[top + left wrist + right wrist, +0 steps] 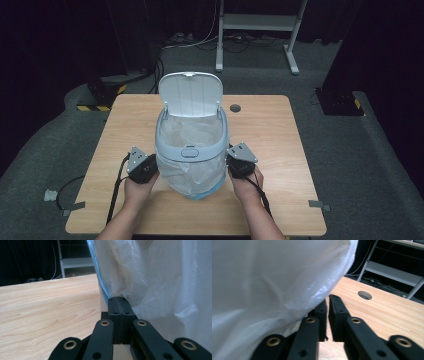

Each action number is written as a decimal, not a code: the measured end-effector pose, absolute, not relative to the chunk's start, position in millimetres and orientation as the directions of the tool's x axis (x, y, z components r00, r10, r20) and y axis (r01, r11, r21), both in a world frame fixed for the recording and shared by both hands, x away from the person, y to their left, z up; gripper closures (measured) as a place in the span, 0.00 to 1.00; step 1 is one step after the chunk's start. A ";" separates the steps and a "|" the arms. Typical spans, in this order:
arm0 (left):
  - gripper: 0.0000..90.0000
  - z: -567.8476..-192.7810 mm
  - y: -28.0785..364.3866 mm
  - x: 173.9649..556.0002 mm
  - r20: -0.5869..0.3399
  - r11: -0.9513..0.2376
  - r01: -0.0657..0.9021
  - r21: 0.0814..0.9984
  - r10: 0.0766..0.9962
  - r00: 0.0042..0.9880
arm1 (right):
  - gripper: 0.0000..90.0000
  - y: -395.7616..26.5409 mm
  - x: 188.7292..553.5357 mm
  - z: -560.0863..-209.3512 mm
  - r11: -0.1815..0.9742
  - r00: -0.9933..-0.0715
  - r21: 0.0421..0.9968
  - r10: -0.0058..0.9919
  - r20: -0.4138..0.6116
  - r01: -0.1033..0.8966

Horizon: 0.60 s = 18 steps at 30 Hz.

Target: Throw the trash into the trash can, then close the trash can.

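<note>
A pale blue bin (pixel 191 148) stands mid-table with its lid (pixel 190 94) tipped up at the back. A white plastic bag (pixel 192 175) lines it and hangs down over its outside. My left gripper (pixel 155 169) is against the bag's left side. In the left gripper view its jaws (pixel 120 302) are pressed together with the bag's film (pixel 160 285) resting at their tip; whether film is pinched I cannot tell. My right gripper (pixel 229 168) is at the bag's right side. Its jaws (pixel 328 300) stand a narrow slit apart, and the bag (pixel 269 277) drapes over the left one.
The wooden table (pixel 265 130) has a round cable hole (pixel 235 108) behind the bin on the right, also in the right gripper view (pixel 364 295). A metal desk frame (pixel 257 22) stands on the floor beyond. Cables trail from both grippers toward the front edge.
</note>
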<state>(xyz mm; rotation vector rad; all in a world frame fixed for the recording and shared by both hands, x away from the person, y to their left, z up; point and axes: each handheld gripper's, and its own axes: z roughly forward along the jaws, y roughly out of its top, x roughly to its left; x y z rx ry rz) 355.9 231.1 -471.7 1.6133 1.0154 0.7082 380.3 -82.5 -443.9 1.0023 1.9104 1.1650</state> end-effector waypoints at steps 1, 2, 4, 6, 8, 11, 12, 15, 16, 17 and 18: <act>0.95 -471.1 232.4 356.0 -0.051 -0.082 0.263 0.961 0.885 0.463 | 0.80 -84.6 381.3 -442.9 0.307 -0.468 0.914 0.870 -0.156 0.266; 0.92 -469.8 235.1 356.4 -0.061 -0.070 0.263 0.962 0.886 0.459 | 0.76 -86.3 382.2 -442.2 0.302 -0.467 0.914 0.871 -0.149 0.271; 0.90 -466.7 238.6 355.9 -0.056 -0.066 0.252 0.965 0.894 0.446 | 0.72 -92.1 382.9 -440.0 0.289 -0.473 0.916 0.871 -0.131 0.278; 0.89 -461.4 243.4 355.6 -0.053 -0.060 0.241 0.969 0.900 0.434 | 0.71 -95.2 381.7 -437.5 0.285 -0.459 0.919 0.878 -0.137 0.271; 0.87 -455.1 247.7 354.9 -0.051 -0.052 0.229 0.972 0.905 0.423 | 0.70 -97.7 380.6 -434.6 0.280 -0.456 0.922 0.880 -0.135 0.267; 0.85 -444.8 253.1 352.9 -0.044 -0.045 0.205 0.978 0.911 0.409 | 0.68 -100.0 377.8 -429.0 0.281 -0.448 0.927 0.882 -0.147 0.249; 0.85 -441.3 254.8 352.3 -0.043 -0.042 0.198 0.979 0.913 0.405 | 0.68 -100.6 376.9 -427.0 0.276 -0.444 0.930 0.884 -0.146 0.244; 0.83 -430.5 259.3 350.3 -0.047 -0.026 0.178 0.984 0.918 0.393 | 0.67 -103.1 375.0 -419.6 0.259 -0.437 0.938 0.889 -0.138 0.230; 0.82 -426.8 260.5 350.2 -0.042 -0.027 0.169 0.985 0.920 0.390 | 0.67 -103.9 374.3 -416.8 0.250 -0.434 0.942 0.891 -0.133 0.225; 0.82 -422.9 261.2 350.3 -0.038 -0.027 0.161 0.987 0.921 0.388 | 0.66 -104.9 373.9 -413.7 0.245 -0.434 0.945 0.891 -0.132 0.216; 0.81 -417.9 261.9 350.7 -0.034 -0.027 0.152 0.988 0.921 0.388 | 0.66 -105.5 373.4 -410.5 0.238 -0.430 0.949 0.893 -0.130 0.208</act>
